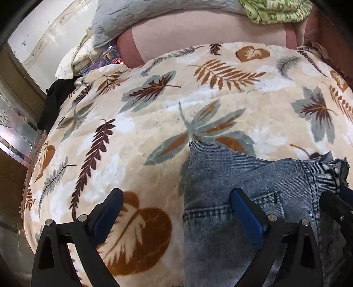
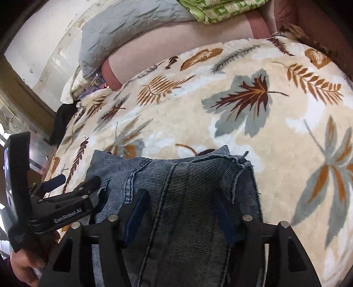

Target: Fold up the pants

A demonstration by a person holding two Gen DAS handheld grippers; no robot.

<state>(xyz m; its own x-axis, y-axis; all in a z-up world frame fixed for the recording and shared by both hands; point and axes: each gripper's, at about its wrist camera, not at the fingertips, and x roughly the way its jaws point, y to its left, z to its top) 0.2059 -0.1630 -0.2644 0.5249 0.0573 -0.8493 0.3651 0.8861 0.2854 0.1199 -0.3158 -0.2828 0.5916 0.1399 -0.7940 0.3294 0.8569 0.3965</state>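
Note:
Blue denim pants (image 1: 253,176) lie folded on a leaf-print blanket (image 1: 154,110), at the lower right in the left wrist view and lower middle in the right wrist view (image 2: 176,176). My left gripper (image 1: 176,194) is open, its right finger over the pants' left edge near a pocket, its left finger over bare blanket. My right gripper (image 2: 178,198) is open, both fingers spread just above the denim beside a seam. The left gripper also shows in the right wrist view (image 2: 75,183), held by a hand at the left.
A grey quilted pillow (image 1: 132,19) and a green patterned cloth (image 1: 275,11) lie at the back on a pink sheet (image 1: 198,33). A black garment (image 1: 55,99) hangs at the bed's left edge by a wall and wooden frame.

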